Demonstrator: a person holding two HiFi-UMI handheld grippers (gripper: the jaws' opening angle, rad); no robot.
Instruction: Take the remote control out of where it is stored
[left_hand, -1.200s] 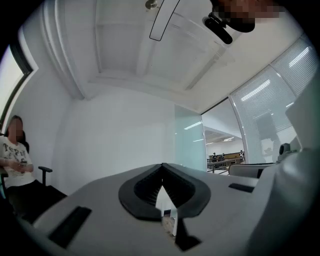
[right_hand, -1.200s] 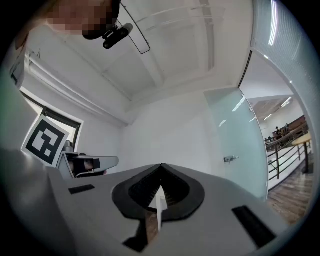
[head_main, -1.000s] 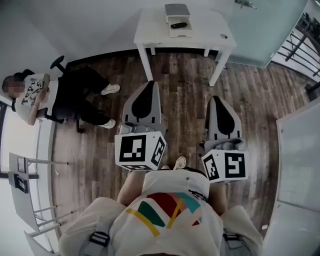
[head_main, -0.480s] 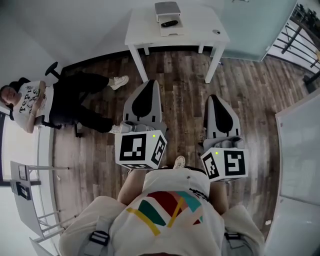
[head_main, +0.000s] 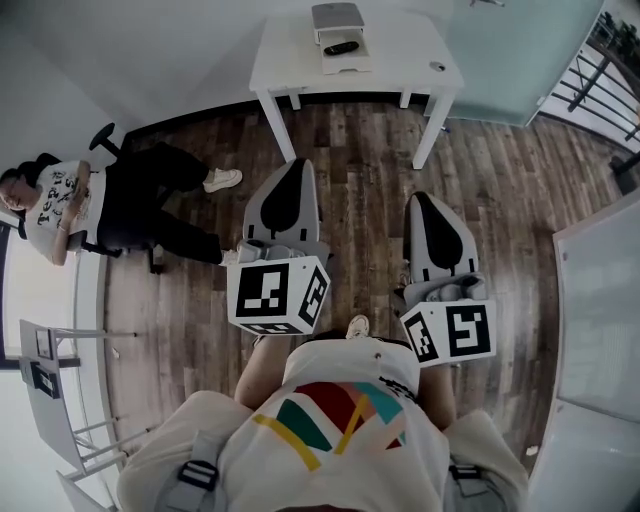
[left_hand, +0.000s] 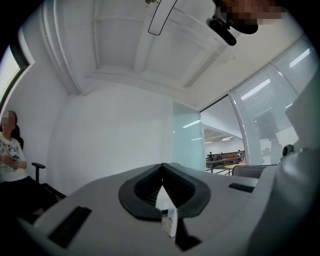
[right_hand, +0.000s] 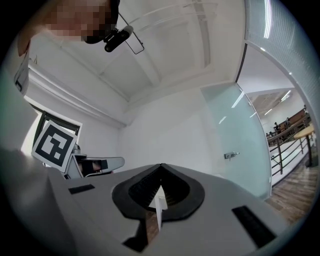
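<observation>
A black remote control lies on a white tray in front of a small grey box, on a white table at the far side of the room. Both grippers are held well short of the table, over the wooden floor, side by side and pointing toward it. My left gripper is shut, its dark pads meeting at the tip with nothing between them. My right gripper is shut and empty as well.
A person sits on a chair at the left wall with legs stretched over the floor. A small dark object rests at the table's right edge. A frosted glass door stands behind the table, and a white panel at the right.
The table has shifted a little left and up in the head view. The seated person has moved a foot. Both grippers stay shut, side by side.
</observation>
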